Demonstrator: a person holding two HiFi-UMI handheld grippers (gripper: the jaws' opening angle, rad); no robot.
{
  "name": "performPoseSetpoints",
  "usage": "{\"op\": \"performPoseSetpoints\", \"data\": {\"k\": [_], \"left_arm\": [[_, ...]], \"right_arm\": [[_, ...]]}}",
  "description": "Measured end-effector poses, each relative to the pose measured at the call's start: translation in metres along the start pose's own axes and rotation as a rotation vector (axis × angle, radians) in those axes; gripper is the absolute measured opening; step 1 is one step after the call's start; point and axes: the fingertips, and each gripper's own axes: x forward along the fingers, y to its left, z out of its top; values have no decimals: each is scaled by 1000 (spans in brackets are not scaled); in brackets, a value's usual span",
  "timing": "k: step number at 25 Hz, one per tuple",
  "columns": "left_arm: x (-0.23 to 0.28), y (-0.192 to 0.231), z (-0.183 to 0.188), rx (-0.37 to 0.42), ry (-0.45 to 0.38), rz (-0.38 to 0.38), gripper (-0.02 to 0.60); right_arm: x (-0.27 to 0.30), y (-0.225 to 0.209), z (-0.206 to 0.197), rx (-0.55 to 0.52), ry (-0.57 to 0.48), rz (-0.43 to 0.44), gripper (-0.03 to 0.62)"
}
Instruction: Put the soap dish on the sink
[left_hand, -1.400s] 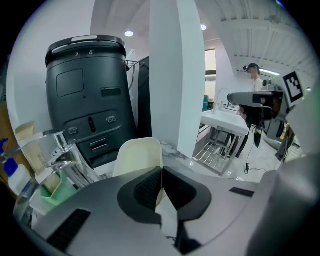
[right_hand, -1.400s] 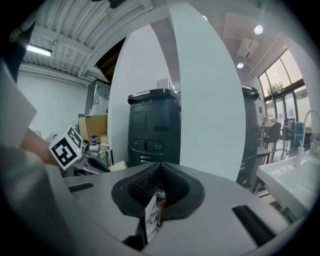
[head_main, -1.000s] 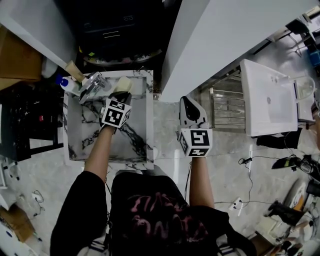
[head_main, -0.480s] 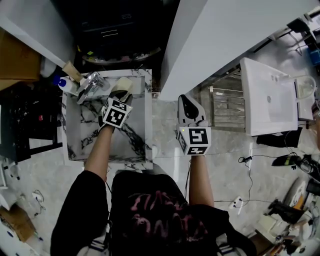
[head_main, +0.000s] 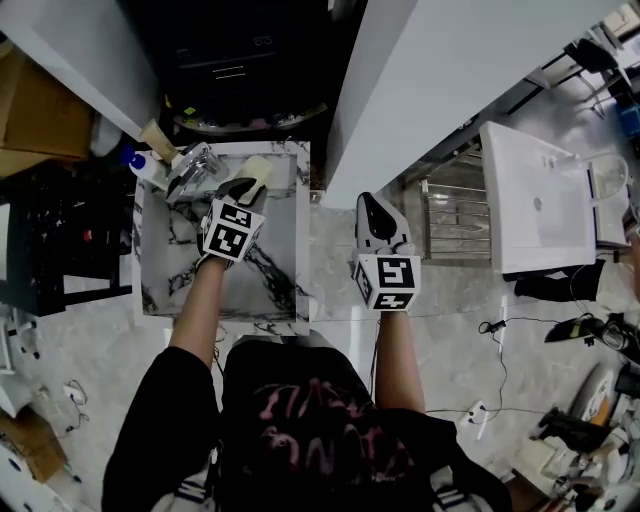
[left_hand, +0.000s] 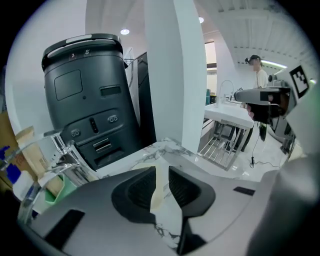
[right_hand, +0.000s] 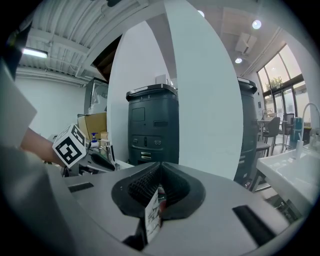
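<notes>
The left claw (head_main: 243, 188) grasps the cream soap dish (head_main: 256, 167) by its edge, at the marble sink's (head_main: 300, 262) back rim, right of the tap (head_main: 190, 168). The right claw (right_hand: 159, 190), off to the sink's right, is clenched on a small printed tag (right_hand: 151, 219).

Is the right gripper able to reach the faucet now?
Probably not directly: the right gripper, jaws shut on a slip, is beside the sink, and the left gripper holding the soap dish stands between it and the faucet.

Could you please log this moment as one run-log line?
left gripper: shut on soap dish | soap dish: at sink back rim, near faucet | right gripper: shut on white tag
</notes>
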Motion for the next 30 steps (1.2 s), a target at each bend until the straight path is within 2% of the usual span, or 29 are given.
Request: {"op": "performPoseSetpoints", "data": {"k": [13,23,30], "left_arm": [[-82,15,21,-90,-164,104,33],[-136,12,48,-109,-296,155,17],[-165,-3,76,-97,-383,148,17]], "right_arm": [[-12,47,25,-10,-65,41,15],[-24,66,42,-21,-109,42,13],[-36,67,56,-17,-142,26,13]]}}
